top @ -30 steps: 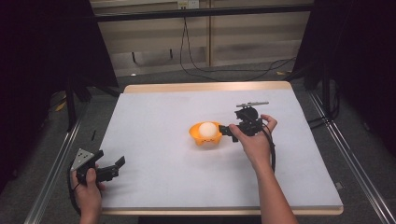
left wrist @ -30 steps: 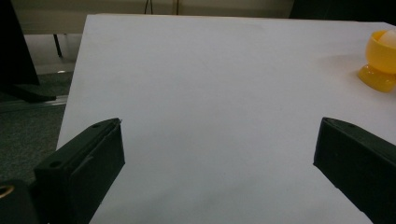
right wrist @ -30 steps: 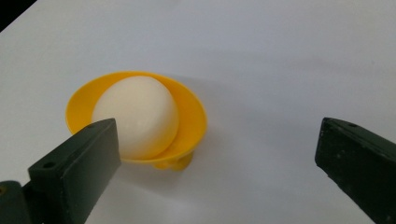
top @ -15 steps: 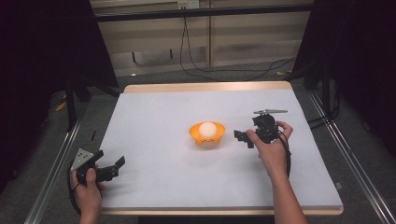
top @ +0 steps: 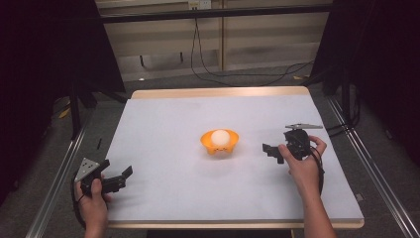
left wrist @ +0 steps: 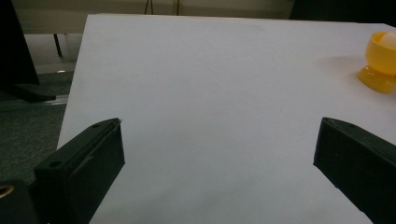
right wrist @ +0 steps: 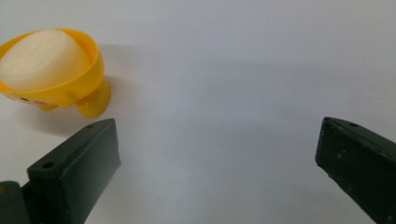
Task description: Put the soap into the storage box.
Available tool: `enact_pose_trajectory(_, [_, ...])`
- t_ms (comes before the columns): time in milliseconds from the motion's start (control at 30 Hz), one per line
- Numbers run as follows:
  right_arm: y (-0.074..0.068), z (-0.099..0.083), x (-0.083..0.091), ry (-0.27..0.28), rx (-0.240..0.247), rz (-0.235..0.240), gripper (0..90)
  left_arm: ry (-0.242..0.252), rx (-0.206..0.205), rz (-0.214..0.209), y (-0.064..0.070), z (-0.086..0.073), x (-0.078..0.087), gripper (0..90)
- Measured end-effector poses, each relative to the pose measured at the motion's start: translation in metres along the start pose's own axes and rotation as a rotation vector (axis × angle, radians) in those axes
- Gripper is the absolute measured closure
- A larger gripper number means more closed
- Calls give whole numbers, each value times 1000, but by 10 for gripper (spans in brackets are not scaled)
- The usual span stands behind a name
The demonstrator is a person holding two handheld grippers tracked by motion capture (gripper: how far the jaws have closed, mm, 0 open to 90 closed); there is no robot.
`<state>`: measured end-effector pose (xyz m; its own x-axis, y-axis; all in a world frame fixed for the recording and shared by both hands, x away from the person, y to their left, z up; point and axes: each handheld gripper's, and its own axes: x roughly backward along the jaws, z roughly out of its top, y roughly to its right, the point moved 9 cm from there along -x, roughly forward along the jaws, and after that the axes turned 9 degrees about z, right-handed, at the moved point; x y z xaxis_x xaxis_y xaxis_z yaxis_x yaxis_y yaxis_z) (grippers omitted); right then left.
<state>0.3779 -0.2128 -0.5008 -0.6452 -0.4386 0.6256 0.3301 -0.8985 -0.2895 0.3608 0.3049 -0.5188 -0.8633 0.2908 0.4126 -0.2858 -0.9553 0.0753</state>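
An orange-yellow cup on small feet (top: 219, 143) stands at the middle of the white table (top: 168, 119) with a white egg (top: 220, 137) resting in it. My right gripper (top: 271, 150) hovers to the cup's right, a short gap away, jaws wide apart and empty. In the right gripper view the cup (right wrist: 60, 88) and egg (right wrist: 42, 58) sit at upper left, beyond the left jaw. My left gripper (top: 121, 177) rests near the table's front left corner, open and empty. Far off at upper right in the left gripper view stands the cup (left wrist: 380, 63).
The white sheet (left wrist: 210, 84) covers the table, whose wooden edge (top: 218, 92) shows at the back. Metal rails (top: 54, 178) run along both sides. Cables (top: 247, 74) lie on the floor behind the table.
My right gripper has drawn back to the right, away from the cup, which stays put with the egg in it. The left gripper has not moved.
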Motion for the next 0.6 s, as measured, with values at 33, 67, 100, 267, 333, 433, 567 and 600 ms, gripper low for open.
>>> enact_pose_trajectory(33, [2, -1, 1, 3, 2, 0, 0, 0, 0, 1, 0, 0, 0, 16])
enact_pose_trajectory(67, [4, -2, 3, 3, -4, -1, 0, 0, 1, 1, 0, 0, 0, 16])
enact_pose_trajectory(100, [6, -3, 4, 5, 0, -5, 0, 0, 1, 1, 0, 0, 0, 16])
enact_pose_trajectory(267, [15, -10, 11, 7, -6, -19, 0, 1, 2, 1, 0, 0, 0, 16])
enact_pose_trajectory(333, [19, -13, 12, 6, -8, -28, 0, 1, 2, 0, 0, 0, 0, 16])
enact_pose_trajectory(433, [23, -19, 16, 6, -13, -31, 0, 2, 3, 0, 0, 0, 0, 16])
enact_pose_trajectory(567, [30, -25, 20, 12, -17, -38, 0, 3, 1, -1, 0, 0, 0, 16])
enact_pose_trajectory(600, [31, -26, 21, 12, -20, -38, 0, 3, 2, 0, 0, 0, 0, 16])
